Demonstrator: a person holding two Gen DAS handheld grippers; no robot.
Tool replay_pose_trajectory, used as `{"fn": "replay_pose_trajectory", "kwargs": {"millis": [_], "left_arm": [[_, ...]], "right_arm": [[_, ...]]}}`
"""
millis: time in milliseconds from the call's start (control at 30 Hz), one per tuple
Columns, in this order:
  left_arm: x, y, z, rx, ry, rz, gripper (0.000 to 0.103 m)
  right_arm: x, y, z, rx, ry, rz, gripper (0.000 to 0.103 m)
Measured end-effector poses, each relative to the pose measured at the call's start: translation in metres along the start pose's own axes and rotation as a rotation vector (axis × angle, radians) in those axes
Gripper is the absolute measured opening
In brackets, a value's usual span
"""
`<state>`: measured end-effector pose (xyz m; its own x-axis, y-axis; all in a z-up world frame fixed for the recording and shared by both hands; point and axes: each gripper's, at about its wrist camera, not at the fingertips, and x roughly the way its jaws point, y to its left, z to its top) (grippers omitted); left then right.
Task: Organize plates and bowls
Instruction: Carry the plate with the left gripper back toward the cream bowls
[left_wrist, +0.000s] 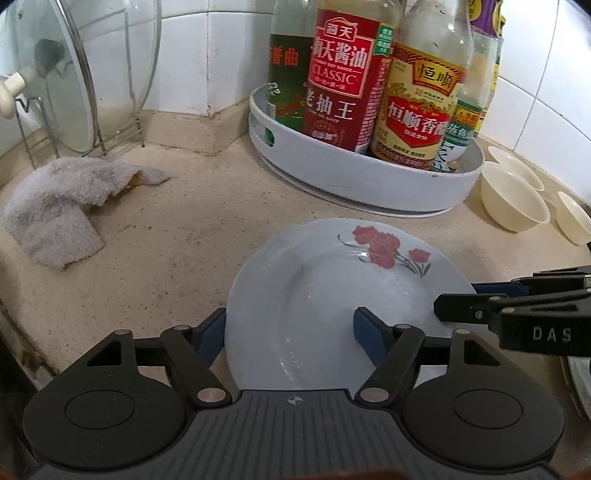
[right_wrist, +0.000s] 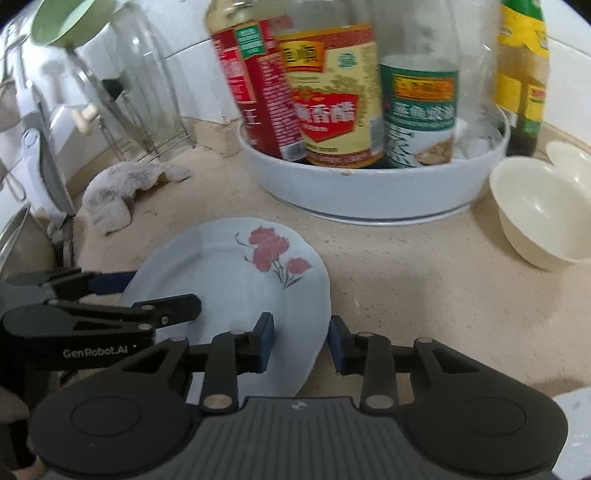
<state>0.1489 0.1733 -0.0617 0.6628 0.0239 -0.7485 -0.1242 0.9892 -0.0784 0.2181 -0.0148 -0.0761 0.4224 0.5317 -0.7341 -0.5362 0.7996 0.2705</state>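
A pale blue plate (left_wrist: 325, 295) (right_wrist: 221, 280) with red flowers lies on the beige counter, between both grippers. My left gripper (left_wrist: 291, 325) (right_wrist: 162, 291) straddles its left rim, one pad outside the edge and one over the well, with the jaws wide and not pressing. My right gripper (right_wrist: 301, 338) (left_wrist: 458, 295) has closed on the plate's right rim, one pad on the inner face and one against the outer edge. Three cream bowls (left_wrist: 513, 199) (right_wrist: 543, 210) stand upright to the right of the plate.
A white round tray (left_wrist: 369, 177) (right_wrist: 369, 192) of sauce bottles stands close behind the plate. A grey cloth (left_wrist: 55, 210) (right_wrist: 114, 192) lies at the left, by a wire rack with a glass lid (left_wrist: 62, 85). Tiled walls close off the back.
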Motion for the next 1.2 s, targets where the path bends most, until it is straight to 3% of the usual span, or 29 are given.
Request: {"fn": "replay_pose_trajectory", "kwargs": {"millis": [533,1200], "left_arm": [[-0.005,-0.025,0.008,0.021,-0.015,-0.088,0.073],[-0.019,-0.084,0.029,0.150,-0.075,-0.215,0.073]], "right_arm": [[-0.037,-0.030,-0.005,0.124,-0.064,-0.026,0.032],[-0.101,-0.066,-0.023,0.277,-0.171,-0.106,0.032]]}}
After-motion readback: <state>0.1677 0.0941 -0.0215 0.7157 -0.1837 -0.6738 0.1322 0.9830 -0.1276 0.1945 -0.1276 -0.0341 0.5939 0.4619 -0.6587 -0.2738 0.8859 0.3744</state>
